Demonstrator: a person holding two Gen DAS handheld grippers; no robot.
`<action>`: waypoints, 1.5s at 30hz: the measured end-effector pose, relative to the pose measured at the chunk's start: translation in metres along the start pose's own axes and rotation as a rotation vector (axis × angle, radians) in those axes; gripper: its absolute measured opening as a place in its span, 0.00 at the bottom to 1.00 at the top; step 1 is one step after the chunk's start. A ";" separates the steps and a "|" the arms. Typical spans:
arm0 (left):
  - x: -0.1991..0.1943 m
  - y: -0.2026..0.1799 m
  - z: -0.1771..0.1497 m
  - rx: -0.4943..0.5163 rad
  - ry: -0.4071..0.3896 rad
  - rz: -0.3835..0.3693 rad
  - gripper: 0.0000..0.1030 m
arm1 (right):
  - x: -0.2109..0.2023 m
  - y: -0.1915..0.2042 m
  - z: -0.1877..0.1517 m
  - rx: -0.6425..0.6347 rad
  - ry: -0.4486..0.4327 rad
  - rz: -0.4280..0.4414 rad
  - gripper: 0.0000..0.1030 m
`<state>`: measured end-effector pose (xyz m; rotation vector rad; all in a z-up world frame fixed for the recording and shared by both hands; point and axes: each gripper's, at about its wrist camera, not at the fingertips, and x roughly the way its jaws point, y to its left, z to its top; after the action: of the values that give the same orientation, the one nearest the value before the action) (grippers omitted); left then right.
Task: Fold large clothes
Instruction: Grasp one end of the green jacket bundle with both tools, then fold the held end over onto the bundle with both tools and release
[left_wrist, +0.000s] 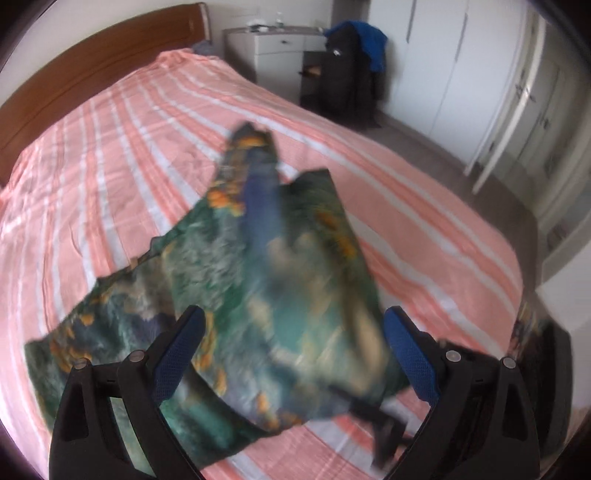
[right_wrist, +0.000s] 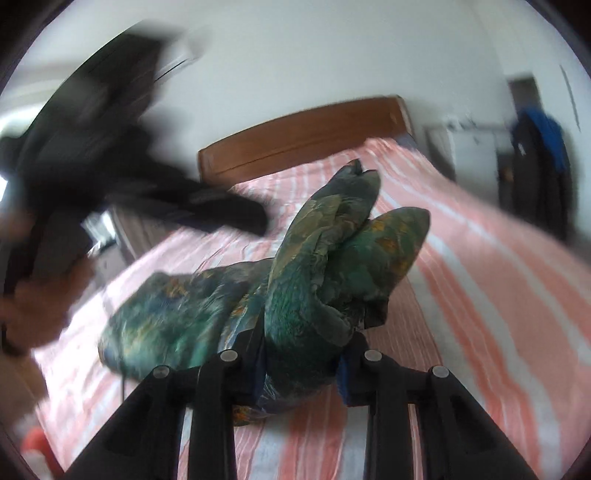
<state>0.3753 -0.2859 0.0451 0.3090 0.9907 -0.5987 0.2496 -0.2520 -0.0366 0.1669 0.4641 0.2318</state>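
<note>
Green-blue patterned fabric garment heaped on pink-striped bed sheet, bunch clamped by right gripper, left gripper spread wide above sheet, dark clothes-draped chair beyond bed.

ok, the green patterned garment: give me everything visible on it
The garment is thin, limp printed fabric, mostly green and teal with blue, orange and cream patches. It lies crumpled and partly spread on the pink-and-white striped bedsheet, with one end bunched and lifted. The right gripper is shut on a bunched fold, which sticks up beyond its fingers in two or three lobes. The left gripper is open just above the cloth and grips none of it. Motion blur hides seams, sleeves and garment type.
</note>
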 end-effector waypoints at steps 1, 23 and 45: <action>0.004 -0.005 0.002 0.025 0.016 0.032 0.95 | -0.001 0.011 0.000 -0.046 -0.006 0.002 0.28; -0.044 0.124 -0.070 -0.244 -0.021 0.098 0.24 | -0.034 0.106 -0.011 -0.294 0.030 0.224 0.71; -0.047 0.323 -0.333 -0.791 -0.133 -0.015 0.32 | 0.164 0.211 -0.024 -0.301 0.383 0.217 0.67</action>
<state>0.3214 0.1549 -0.0961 -0.4339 1.0240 -0.2013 0.3420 -0.0047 -0.0825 -0.1263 0.7847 0.5476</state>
